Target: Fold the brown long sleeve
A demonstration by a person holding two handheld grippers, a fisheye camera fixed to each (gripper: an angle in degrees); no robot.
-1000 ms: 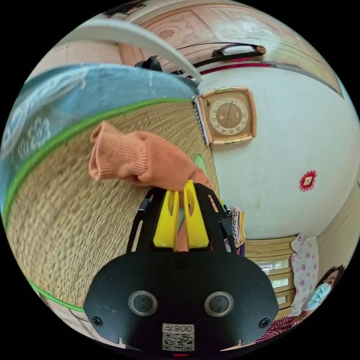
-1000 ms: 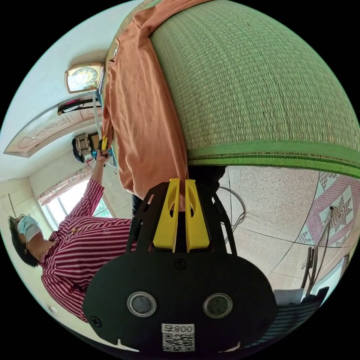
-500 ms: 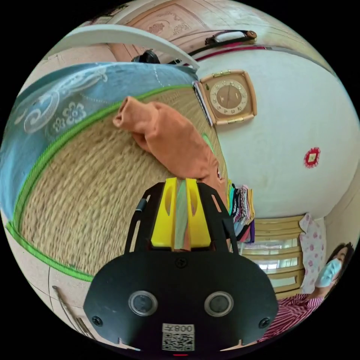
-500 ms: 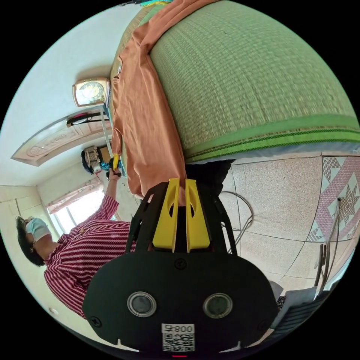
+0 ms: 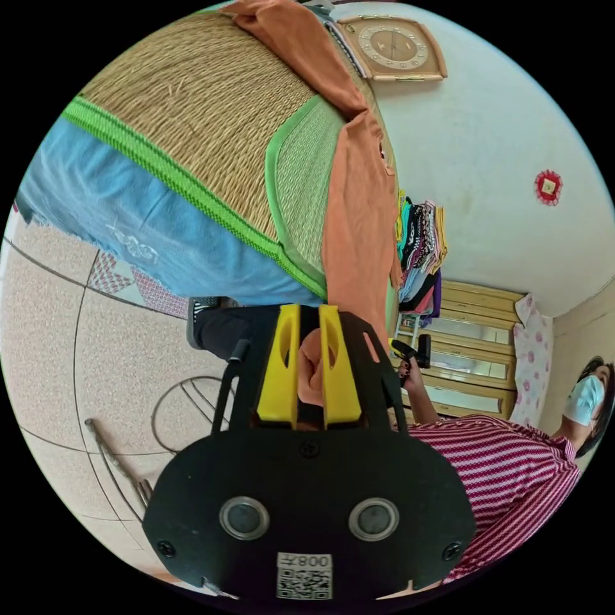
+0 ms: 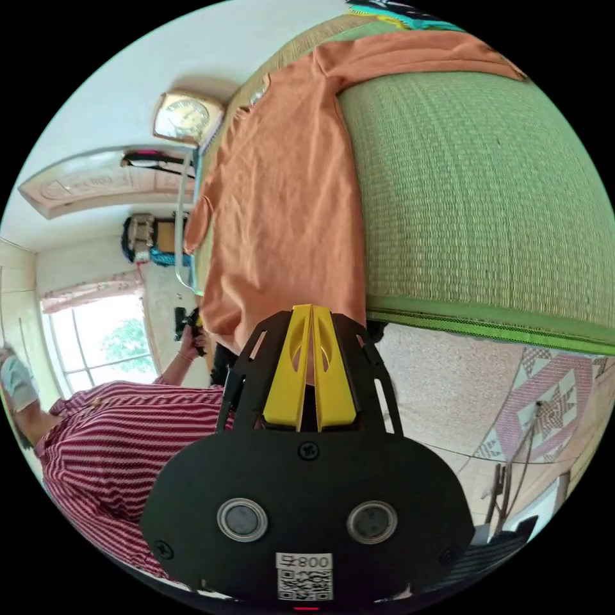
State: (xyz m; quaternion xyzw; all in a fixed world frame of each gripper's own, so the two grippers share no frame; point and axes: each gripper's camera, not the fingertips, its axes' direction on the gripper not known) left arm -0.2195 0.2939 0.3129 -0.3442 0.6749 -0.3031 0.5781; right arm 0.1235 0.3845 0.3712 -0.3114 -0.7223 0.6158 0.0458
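The brown long sleeve shirt (image 6: 288,192) lies spread on the green woven mat (image 6: 487,192), one sleeve stretched along the mat's far side. Its lower edge hangs over the mat's rim. My right gripper (image 6: 312,312) is shut on that hem. In the left gripper view the shirt (image 5: 355,211) drapes off the mat (image 5: 192,96), and my left gripper (image 5: 309,314) is shut on a fold of the orange-brown cloth, which shows between its yellow jaws. Each gripper shows small in the other's view: the right gripper (image 5: 410,351) and the left gripper (image 6: 190,320), each in a hand.
A person in a red striped shirt (image 6: 115,435) stands at the mat's edge. A blue sheet (image 5: 147,211) hangs below the mat above a tiled floor (image 5: 64,333). A clock (image 5: 397,48) leans on the wall, with stacked clothes (image 5: 419,256) and a dresser (image 5: 474,384) beyond.
The left gripper has drawn its cloth from over the mat's far part down to the mat's edge. The shirt now lies wider and flatter on the mat. Both views have swung.
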